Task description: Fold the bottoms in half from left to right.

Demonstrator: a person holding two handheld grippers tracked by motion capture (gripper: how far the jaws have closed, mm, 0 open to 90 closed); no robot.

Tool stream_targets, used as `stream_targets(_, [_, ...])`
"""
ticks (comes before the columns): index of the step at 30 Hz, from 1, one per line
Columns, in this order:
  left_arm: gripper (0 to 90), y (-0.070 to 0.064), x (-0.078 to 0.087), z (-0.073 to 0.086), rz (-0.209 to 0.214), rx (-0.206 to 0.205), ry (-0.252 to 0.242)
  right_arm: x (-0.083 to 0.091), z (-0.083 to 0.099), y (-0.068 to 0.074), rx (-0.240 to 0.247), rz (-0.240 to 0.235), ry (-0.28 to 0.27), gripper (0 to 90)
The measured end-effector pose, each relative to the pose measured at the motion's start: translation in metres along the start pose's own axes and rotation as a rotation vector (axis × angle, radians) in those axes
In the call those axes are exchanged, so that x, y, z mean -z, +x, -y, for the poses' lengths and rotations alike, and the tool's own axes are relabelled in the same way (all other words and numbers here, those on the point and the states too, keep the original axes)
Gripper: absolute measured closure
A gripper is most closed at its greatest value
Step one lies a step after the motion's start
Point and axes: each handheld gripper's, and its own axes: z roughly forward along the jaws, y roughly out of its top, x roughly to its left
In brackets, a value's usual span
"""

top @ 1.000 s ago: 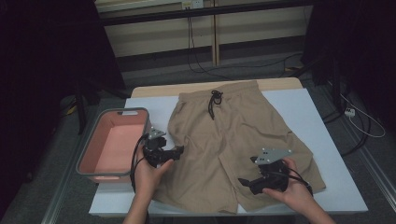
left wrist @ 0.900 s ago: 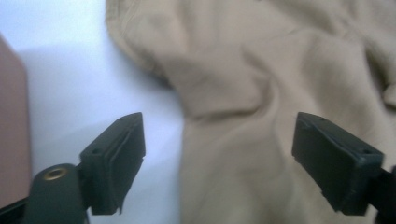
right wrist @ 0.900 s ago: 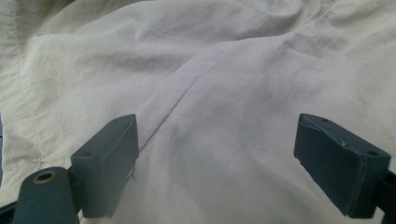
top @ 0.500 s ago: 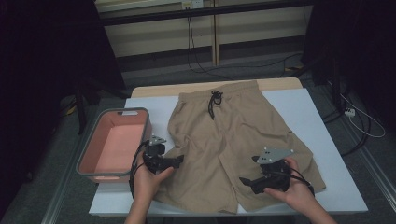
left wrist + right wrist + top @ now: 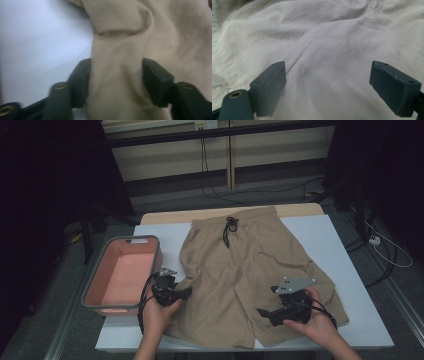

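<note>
High view first: tan shorts point(image 5: 250, 280) lie spread flat on the white tabletop point(image 5: 340, 245), waistband at the far side with its dark drawstring point(image 5: 230, 230) knotted at the middle, both legs pointing toward the near edge. Left claw point(image 5: 186, 293) sits at the left edge of the left leg, held in the person's left hand point(image 5: 157, 312), just right of the pink bin point(image 5: 120, 275) that rests at the tabletop's left side. Left gripper view gives the close look: a bunched fold of the tan fabric runs up between the two black jaws, which press against it on both sides, so this claw is clenched on the shorts (white tabletop showing off to the left of the fold). Right claw point(image 5: 265, 312) lies over the right leg near its hem, in the right hand point(image 5: 312, 325). Right gripper view has its jaws spread wide apart over smooth, lightly creased cloth, nothing between them, released.
</note>
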Motion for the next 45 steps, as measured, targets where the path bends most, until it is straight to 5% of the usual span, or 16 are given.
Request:
stream_targets(5, [82.1, -0.006, 0.005, -0.004, -0.006, -0.014, 0.017, 0.001, 0.0, -0.001, -0.002, 0.01, -0.003, 13.9])
stream_targets(7, [85.6, -0.01, 0.009, -0.007, 0.001, -0.008, 0.01, 0.001, -0.001, -0.002, -0.004, 0.015, -0.004, 13.9])
stream_targets(18, [87.7, -0.032, 0.027, -0.021, 0.044, -0.027, -0.064, 0.001, -0.016, -0.014, -0.087, 0.083, -0.024, 13.5])
stream_targets(29, [88.2, -0.04, 0.023, -0.025, 0.09, -0.02, -0.076, -0.02, -0.041, -0.018, -0.113, 0.126, -0.006, 13.5])
stream_targets(45, [88.3, -0.053, 0.018, -0.028, 0.098, -0.044, -0.1, -0.046, -0.09, -0.013, -0.109, 0.136, -0.041, 14.6])
